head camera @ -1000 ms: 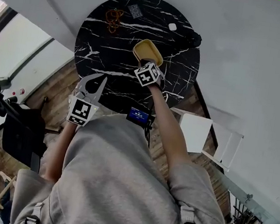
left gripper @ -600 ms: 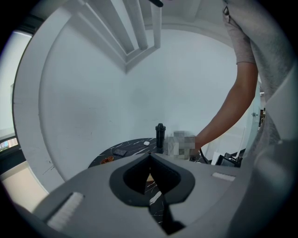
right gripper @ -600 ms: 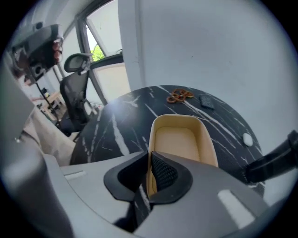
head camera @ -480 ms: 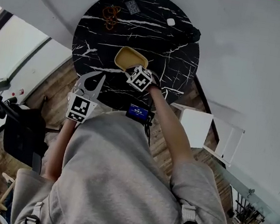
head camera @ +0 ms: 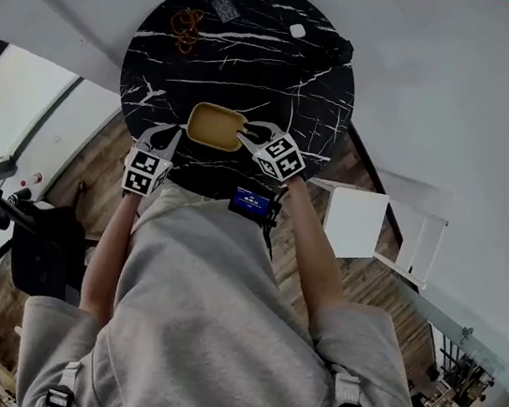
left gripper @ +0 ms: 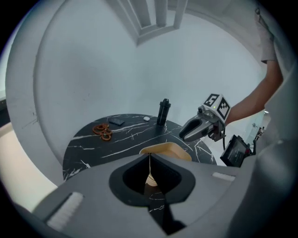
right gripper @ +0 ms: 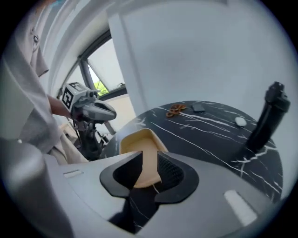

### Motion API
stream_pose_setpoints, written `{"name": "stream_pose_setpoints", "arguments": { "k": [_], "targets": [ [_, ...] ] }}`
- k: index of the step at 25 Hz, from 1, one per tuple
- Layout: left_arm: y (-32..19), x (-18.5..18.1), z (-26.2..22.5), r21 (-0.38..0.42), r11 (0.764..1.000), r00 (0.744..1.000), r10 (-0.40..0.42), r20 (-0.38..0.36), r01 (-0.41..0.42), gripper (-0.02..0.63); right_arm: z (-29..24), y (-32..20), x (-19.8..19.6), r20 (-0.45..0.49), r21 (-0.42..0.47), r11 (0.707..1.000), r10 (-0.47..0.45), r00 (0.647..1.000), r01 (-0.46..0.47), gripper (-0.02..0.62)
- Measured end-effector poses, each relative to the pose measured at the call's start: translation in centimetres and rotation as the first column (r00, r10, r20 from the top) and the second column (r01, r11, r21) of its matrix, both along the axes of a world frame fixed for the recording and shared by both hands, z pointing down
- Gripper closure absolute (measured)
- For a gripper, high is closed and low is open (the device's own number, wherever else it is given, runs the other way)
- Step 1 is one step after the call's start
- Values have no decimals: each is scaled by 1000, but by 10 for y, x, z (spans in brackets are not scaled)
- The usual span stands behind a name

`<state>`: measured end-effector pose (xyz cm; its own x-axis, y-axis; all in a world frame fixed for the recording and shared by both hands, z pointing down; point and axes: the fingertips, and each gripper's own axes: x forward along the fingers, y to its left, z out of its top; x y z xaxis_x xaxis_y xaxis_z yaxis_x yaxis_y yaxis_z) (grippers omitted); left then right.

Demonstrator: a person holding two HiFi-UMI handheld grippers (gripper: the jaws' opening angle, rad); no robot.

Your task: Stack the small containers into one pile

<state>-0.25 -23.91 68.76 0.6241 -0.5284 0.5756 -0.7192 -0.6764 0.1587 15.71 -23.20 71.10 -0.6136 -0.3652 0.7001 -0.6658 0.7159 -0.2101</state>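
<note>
Tan container — shallow, rounded rect. — on blk marble table.

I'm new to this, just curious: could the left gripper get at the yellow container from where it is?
Probably yes: the yellow container lies just ahead of the left gripper, with only bare table between, though its jaws are together.

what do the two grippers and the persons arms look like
The left gripper and the right gripper match: pale grey curved jaws tapering to tips, a white cube with black square markers, and a dark grey body with black pads in their own views. The person wears a grey short-sleeved top, forearms bare.
</note>
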Motion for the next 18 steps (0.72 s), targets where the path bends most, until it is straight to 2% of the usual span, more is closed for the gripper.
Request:
{"name": "stream_pose_setpoints", "arguments": {
  "k": [2, 5, 10, 16, 18],
  "targets": [
    [-8, 2, 16, -64, 998, 1000, -21, -14, 20, 591, 13, -8, 28, -42, -12, 995, 97, 994, -98, 477],
    [-14, 13, 43, -160, 987, 1000, -24, -21, 20, 555, 34, -5, 42, -25, -102, 978, 180, 983, -181, 469],
    [-20, 22, 78, -245, 969, 999, -28, 35, 36, 535, 58, 1, 33, 17, -188, 959, 221, 975, -214, 460],
    [-28, 26, 93, -286, 952, 994, -99, 42, 107, 529, 59, -2, 33, 64, -234, 951, 222, 973, -202, 456],
    [-29, 27, 93, -275, 955, 993, -103, 55, 114, 531, 58, -2, 33, 67, -233, 952, 222, 973, -201, 456]
  ]
}}
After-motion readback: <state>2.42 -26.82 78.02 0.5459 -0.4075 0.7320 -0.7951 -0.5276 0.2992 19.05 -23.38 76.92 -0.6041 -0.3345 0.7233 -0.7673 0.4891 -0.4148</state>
